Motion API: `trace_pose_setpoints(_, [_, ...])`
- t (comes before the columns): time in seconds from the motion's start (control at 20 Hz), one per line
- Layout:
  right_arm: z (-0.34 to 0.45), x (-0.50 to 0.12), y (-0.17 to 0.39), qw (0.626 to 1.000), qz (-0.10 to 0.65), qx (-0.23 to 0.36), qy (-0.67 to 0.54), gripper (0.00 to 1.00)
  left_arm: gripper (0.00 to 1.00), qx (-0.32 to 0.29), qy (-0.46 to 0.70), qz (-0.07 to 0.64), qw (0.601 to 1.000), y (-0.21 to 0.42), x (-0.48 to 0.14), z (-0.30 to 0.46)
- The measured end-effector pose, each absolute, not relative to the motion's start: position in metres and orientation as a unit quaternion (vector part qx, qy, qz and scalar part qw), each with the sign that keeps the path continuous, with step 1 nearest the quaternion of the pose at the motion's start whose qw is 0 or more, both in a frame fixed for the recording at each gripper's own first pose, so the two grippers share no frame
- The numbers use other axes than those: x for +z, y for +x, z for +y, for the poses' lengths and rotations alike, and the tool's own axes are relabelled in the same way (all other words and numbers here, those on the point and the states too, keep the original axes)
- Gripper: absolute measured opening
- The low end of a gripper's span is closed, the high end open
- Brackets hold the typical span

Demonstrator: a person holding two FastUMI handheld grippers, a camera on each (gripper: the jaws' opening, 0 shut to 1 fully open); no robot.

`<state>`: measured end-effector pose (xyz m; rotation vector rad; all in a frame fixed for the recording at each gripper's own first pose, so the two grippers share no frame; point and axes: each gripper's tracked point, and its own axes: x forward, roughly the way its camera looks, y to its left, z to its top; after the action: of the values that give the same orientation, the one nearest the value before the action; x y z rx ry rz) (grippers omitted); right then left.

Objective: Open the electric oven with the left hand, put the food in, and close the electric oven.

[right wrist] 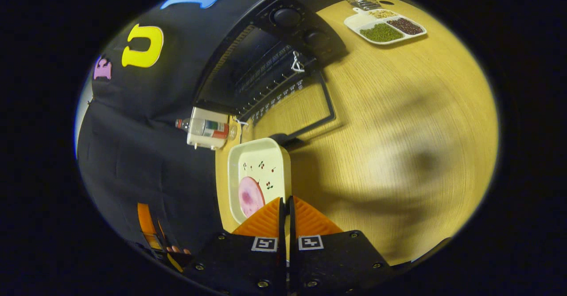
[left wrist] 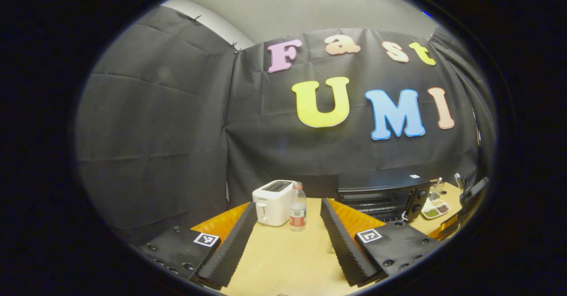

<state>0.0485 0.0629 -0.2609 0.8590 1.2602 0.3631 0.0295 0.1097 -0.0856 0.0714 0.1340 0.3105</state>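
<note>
You've got one oven (left wrist: 383, 196) here. Left of it: one toaster (left wrist: 272, 202) and one water bottle (left wrist: 297, 206). Right of it: one divided tray (left wrist: 435, 208) with three fillings. In front of it: one white dish (right wrist: 259, 172) with one slice of ham (right wrist: 250, 196).

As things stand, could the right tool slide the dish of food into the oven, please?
Probably yes: the oven door lies folded down, and the right tool grips the dish rim close in front of the opening.

Open left claw (left wrist: 285, 238), toaster (left wrist: 273, 202), oven (left wrist: 383, 196) (perhaps open)
</note>
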Motion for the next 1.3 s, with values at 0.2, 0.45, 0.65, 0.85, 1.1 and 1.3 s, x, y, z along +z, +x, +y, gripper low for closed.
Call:
trace_pose_setpoints(0.2, [0.07,-0.266,0.094,0.729,0.525,0.109,0.425,0.04,0.97,0.155,0.04,0.074,0.984,0.048,-0.093,0.122])
trace_pose_setpoints(0.45, [0.078,-0.266,0.147,0.728,0.468,0.05,0.499,0.03,0.97,0.146,0.048,0.081,0.985,0.073,-0.093,0.136])
trace_pose_setpoints(0.65, [0.093,-0.272,0.182,0.706,0.438,0.006,0.557,0.03,0.97,0.135,0.05,0.089,0.985,0.096,-0.1,0.139])
trace_pose_setpoints(0.85, [0.1,-0.282,0.215,0.691,0.401,-0.04,0.6,0.03,0.97,0.125,0.055,0.093,0.986,0.116,-0.104,0.141])
trace_pose_setpoints(1.1, [0.1,-0.283,0.245,0.697,0.355,-0.087,0.617,0.03,0.97,0.11,0.054,0.107,0.987,0.125,-0.11,0.139])
trace_pose_setpoints(1.3, [0.107,-0.275,0.262,0.686,0.324,-0.09,0.646,0.06,1.0,0.103,0.055,0.115,0.987,0.13,-0.113,0.137])
